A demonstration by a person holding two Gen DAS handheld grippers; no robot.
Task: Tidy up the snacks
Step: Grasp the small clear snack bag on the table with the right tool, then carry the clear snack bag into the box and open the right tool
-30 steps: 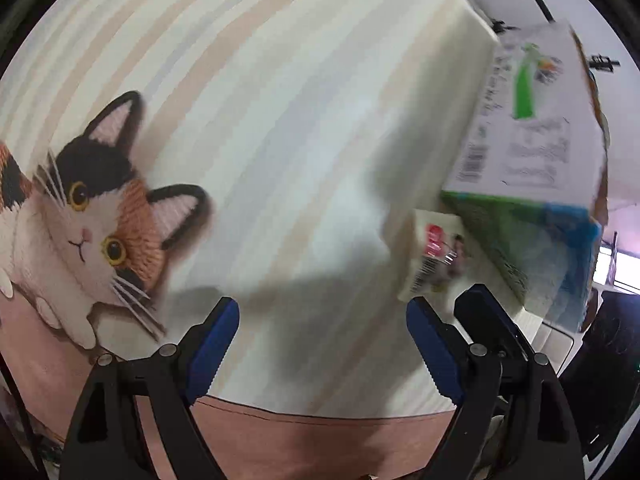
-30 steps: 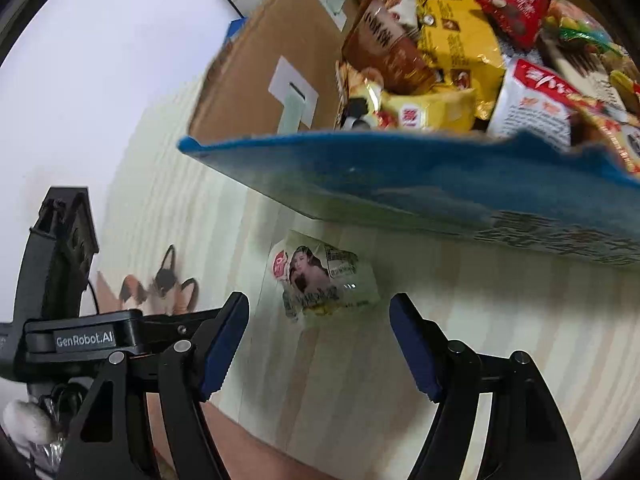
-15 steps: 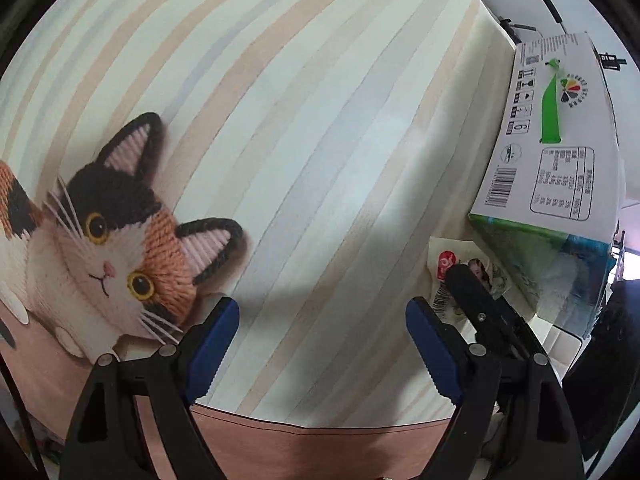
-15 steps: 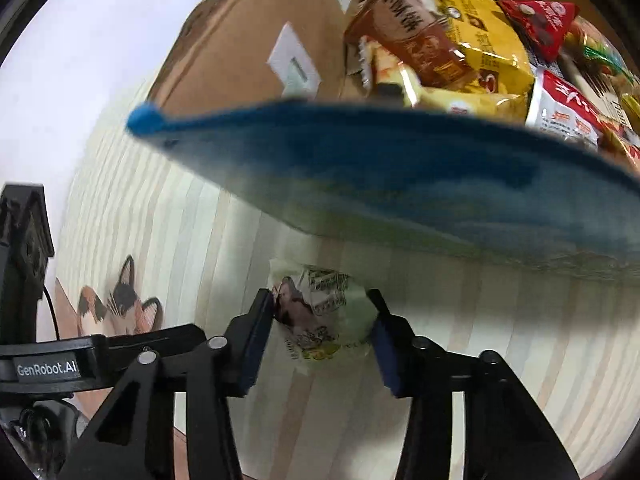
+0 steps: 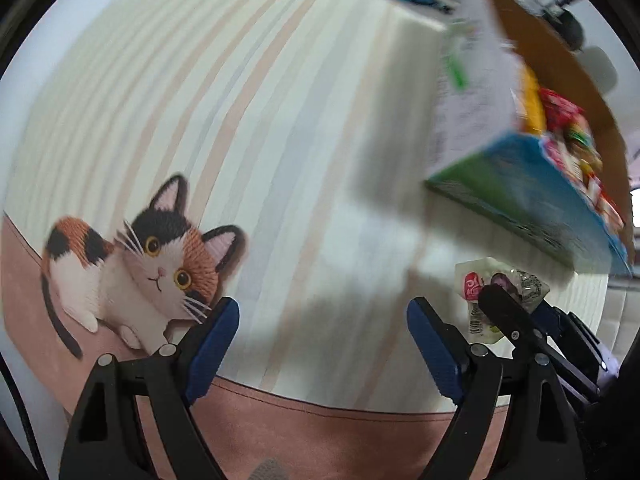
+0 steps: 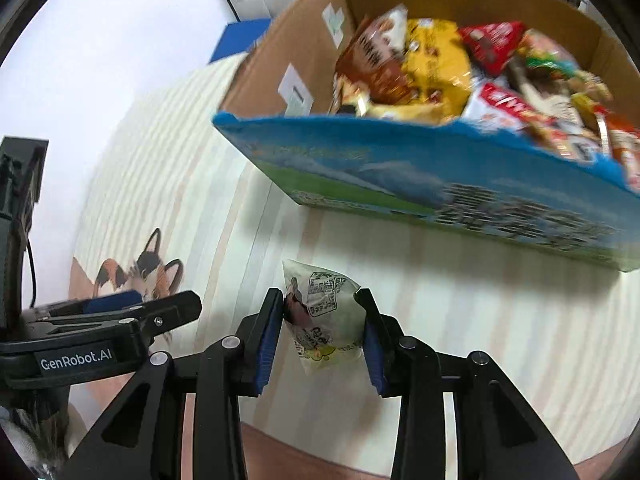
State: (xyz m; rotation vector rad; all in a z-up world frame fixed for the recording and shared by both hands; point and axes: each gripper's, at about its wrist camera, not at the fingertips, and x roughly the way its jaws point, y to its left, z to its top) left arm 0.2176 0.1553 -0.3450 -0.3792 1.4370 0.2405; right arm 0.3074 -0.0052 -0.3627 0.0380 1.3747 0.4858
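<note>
One small crinkly clear-plastic snack packet (image 6: pixel 324 316), pale with a printed picture, is pinched between the blue pads of the right gripper (image 6: pixel 322 330), whose jaws have just closed on it; packet sits just in front of the one open cardboard box with blue-green printed sides (image 6: pixel 460 196). Box is heaped with glossy foil snack bags (image 6: pixel 436 64), yellow, red, brown; count unclear, blurred. Left gripper (image 5: pixel 323 344) stands wide, nothing between its jaws, over the striped cream mat (image 5: pixel 256 120) with one calico cat print (image 5: pixel 160 264).
</note>
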